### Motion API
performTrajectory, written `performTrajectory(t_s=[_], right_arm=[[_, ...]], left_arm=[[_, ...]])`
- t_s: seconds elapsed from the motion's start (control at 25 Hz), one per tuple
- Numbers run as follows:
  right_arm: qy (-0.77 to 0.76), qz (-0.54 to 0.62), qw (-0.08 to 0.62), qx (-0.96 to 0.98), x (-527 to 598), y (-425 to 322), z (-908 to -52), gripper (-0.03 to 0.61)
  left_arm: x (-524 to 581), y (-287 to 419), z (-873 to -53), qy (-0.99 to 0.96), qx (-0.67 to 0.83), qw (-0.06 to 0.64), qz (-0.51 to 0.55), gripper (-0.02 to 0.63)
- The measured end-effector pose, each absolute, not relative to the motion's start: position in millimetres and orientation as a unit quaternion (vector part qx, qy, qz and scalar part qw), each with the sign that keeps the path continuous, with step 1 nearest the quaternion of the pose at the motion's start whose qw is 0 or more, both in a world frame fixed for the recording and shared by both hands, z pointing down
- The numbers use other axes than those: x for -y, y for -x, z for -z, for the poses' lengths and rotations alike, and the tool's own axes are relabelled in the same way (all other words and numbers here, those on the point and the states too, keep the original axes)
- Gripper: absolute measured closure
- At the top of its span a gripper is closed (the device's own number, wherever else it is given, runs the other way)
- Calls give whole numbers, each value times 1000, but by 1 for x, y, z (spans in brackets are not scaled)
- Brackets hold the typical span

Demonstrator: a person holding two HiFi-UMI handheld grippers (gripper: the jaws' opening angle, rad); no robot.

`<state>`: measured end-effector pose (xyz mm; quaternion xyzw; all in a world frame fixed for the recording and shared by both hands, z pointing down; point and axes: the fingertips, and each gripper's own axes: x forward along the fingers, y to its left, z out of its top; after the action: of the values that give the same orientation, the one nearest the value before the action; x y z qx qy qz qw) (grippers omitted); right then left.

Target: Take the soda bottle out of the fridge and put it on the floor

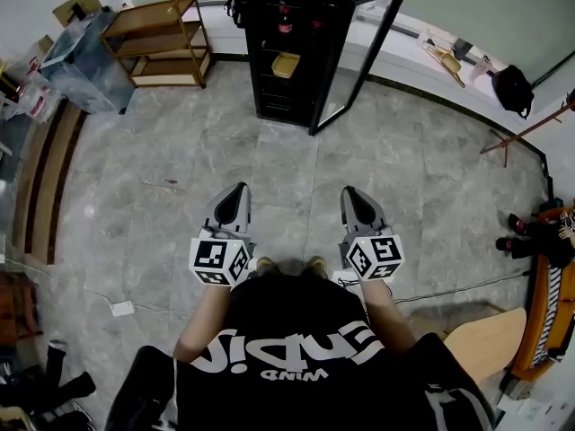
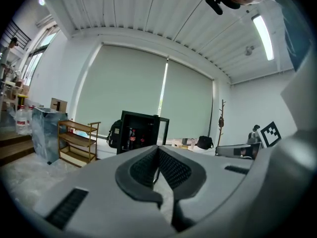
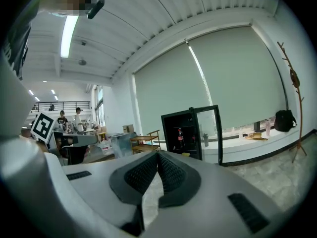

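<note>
noted bottle [image 1: 285,18] upright on upper shelf of fridge [image 1: 278,97], door [image 1: 358,61] swung wide, presumably for access. found left gripper [image 1: 238,189] and right gripper [image 1: 350,193] well apart from it, jaws closed tip to tip, empty (aimed fridgeward, likely for approach). judged floor [image 1: 180,178] crossing outstanding.

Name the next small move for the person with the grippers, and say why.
Probably step toward the fridge: its door stands open with the soda bottle visible inside, yet the left gripper and right gripper, both shut and empty, sit far back across the floor.
</note>
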<state>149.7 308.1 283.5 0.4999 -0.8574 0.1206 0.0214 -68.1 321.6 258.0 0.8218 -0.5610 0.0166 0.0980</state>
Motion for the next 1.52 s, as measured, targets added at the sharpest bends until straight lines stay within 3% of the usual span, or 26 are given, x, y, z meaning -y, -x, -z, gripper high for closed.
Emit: performTrajectory(t_s=[0.72,1.52], right_arm=[[-540,-122,21,833,-284,-123,-310,554],[-506,-118,23,854,-58,-147,-293,554]], left_arm=[[-272,89,-282,-856,506,104,-13,606],[-59,60,-268,-840,531,105,-13,606]])
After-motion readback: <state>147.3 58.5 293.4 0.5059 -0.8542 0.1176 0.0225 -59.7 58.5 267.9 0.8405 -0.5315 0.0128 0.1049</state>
